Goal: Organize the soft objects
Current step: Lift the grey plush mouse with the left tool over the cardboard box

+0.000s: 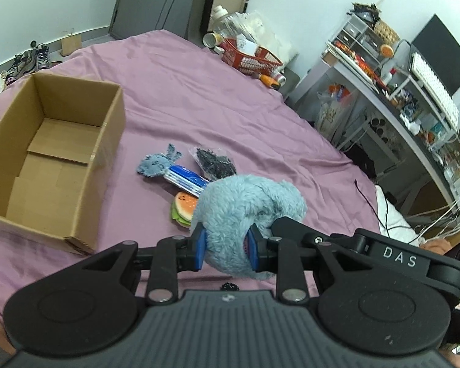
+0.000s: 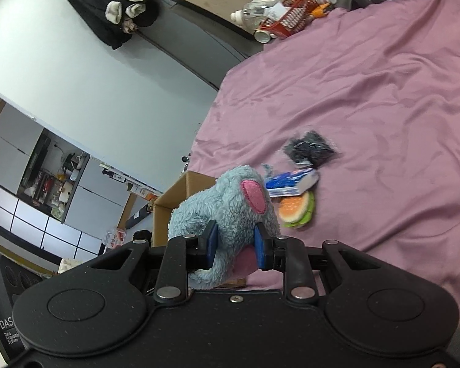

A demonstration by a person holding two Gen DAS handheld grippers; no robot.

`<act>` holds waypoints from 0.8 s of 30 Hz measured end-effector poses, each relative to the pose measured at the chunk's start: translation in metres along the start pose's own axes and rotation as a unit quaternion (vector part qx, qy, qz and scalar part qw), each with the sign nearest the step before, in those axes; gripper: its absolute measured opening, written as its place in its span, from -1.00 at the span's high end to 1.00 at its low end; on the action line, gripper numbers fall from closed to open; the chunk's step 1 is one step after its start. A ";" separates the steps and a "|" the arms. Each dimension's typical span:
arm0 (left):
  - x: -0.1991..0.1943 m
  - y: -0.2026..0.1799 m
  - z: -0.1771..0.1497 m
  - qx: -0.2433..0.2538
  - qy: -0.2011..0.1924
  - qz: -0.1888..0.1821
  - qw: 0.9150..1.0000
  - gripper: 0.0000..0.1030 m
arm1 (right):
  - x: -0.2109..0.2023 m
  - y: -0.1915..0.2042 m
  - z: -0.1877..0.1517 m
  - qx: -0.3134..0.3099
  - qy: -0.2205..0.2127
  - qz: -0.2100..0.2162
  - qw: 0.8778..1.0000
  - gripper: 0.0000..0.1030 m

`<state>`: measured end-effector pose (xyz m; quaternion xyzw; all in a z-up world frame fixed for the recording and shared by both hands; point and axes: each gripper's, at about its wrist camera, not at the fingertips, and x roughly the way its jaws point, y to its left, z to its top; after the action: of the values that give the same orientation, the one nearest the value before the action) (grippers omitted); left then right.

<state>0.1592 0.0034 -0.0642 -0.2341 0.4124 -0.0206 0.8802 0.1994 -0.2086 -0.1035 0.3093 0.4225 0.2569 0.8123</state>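
Observation:
A fluffy light-blue plush toy [image 1: 230,214] with pink ears [image 2: 254,196] is held above the purple bed by both grippers. My left gripper [image 1: 227,245] is shut on one side of it. My right gripper [image 2: 236,245] is shut on another part; its body also shows in the left wrist view [image 1: 294,230]. An open, empty cardboard box [image 1: 55,156] stands on the bed to the left and shows behind the plush in the right wrist view [image 2: 184,193]. On the bed lie a small blue whale toy [image 1: 156,164], a blue-white packet [image 1: 187,181], a burger-shaped soft toy [image 1: 184,208] and a black mesh pouch [image 1: 214,162].
The purple bedsheet [image 1: 199,92] covers the bed. A red basket [image 1: 251,58] with bottles sits at the far edge. A cluttered desk with a monitor [image 1: 414,92] stands to the right. Shoes [image 1: 30,61] lie on the floor at the far left.

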 end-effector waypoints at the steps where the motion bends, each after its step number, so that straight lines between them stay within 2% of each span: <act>1: -0.003 0.004 0.001 -0.003 -0.003 -0.001 1.000 0.49 | 0.002 0.005 -0.001 -0.001 -0.001 0.002 1.000 0.52; 24: -0.047 0.087 0.037 -0.050 -0.049 0.006 0.998 0.49 | 0.061 0.094 -0.015 -0.052 0.009 0.005 0.999 0.51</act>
<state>0.1416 0.1065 -0.0478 -0.2764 0.3710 0.0170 0.8864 0.2036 -0.0991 -0.0743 0.2664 0.4141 0.2858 0.8221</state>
